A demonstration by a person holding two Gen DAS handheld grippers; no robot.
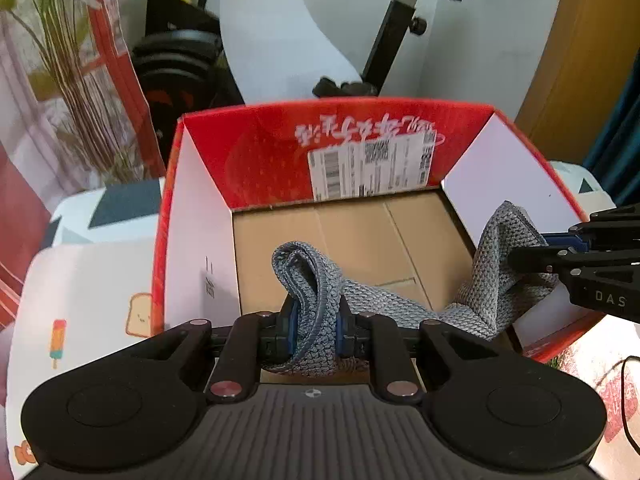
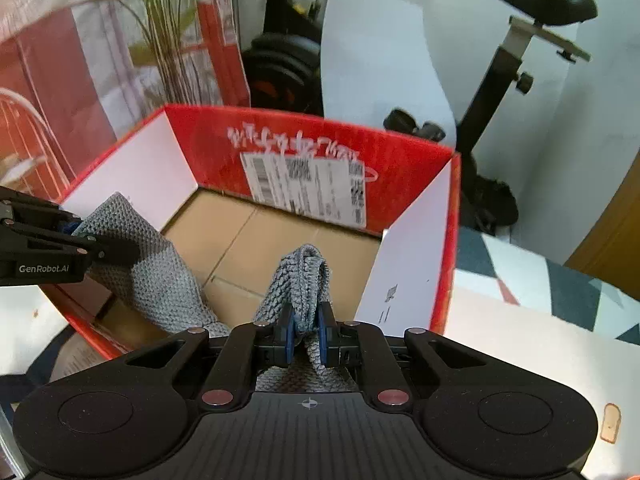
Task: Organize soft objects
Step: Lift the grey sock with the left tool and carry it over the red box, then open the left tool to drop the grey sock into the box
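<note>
— Right up close, low in the left wrist view, the left tongs [image 1: 316,330] squeeze a bunched end of the grey knitted cloth [image 1: 384,304]. See the blue pads [image 1: 294,330] pressing on it?

— Yes. And the right tongs [image 2: 307,340]?

— Same thing in the right wrist view. They are shut tight on the other end of the cloth [image 2: 304,280], low in the middle of the frame.

— Where is the cloth?

— It hangs between both tongs, over the open red box [image 1: 280,148]. The middle part sags down inside the box. I can't tell if it touches the brown bottom [image 1: 360,232].

— Can each camera see the other tongs?

— Yes. In the left view the right tongs [image 1: 532,252] come in from the right edge. In the right view the left tongs [image 2: 100,244] come in from the left edge.

— What is on the box?

— A white label [image 2: 308,188] on the far red wall, and white side flaps [image 1: 200,248].

— And around it?

— The box sits on a tabletop [image 2: 520,344] with a white cover and little pictures. Behind it, at the top of the frame, is an exercise bike [image 2: 532,32]. A green plant [image 2: 160,36] is in the upper left.
</note>
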